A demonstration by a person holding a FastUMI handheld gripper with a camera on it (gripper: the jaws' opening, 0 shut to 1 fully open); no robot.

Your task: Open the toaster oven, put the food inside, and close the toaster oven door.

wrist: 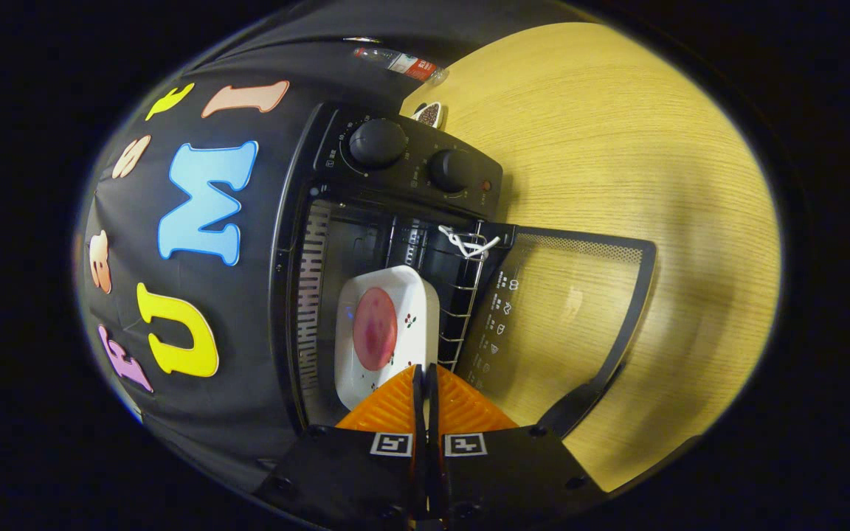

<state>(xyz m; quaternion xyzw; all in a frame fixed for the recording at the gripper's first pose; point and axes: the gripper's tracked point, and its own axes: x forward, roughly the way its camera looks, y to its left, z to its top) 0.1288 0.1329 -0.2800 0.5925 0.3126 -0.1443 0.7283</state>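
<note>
The black toaster oven stands on the wooden table, and the whole scene appears turned on its side. Its glass door is folded fully open, with the handle at the door's outer edge. A white plate carrying a round pink slice of food lies in the oven's mouth over the wire rack. My gripper pinches the plate's near rim, its fingers pressed close together on it.
Two round knobs sit on the oven's control panel. A white cord is tied to the rack's front bar. Beyond the oven, a small dish and a plastic bottle lie at the table's far edge.
</note>
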